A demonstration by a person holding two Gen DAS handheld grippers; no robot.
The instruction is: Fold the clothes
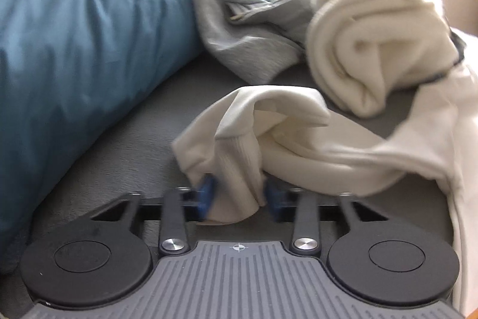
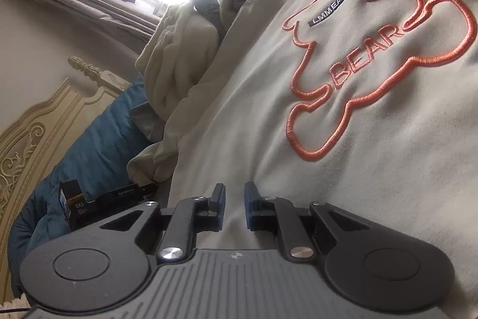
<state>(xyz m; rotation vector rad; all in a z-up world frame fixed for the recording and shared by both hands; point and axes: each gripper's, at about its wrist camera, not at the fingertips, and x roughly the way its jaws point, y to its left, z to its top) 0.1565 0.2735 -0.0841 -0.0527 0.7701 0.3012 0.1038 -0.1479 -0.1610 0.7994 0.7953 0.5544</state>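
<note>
Your left gripper (image 1: 237,195) clamps ribbed cuff of cream sweatshirt (image 1: 298,139); your right gripper (image 2: 234,207) pinches its bear-embroidered front.

**Operator:** Identify the support surface.

**Technician:** A bed with a dark grey sheet (image 1: 125,139). All positions are referenced to the blue duvet (image 1: 74,35).

**Operator:** List the items lying directly on it.

**Technician:** The duvet is bunched along the carved cream headboard (image 2: 33,139). A grey garment (image 1: 245,41) touches the duvet's edge. A rolled cream garment (image 1: 373,35) lies beyond the grey one. A cream sweatshirt (image 2: 343,169) with an orange bear outline is spread out, apart from the duvet.
</note>
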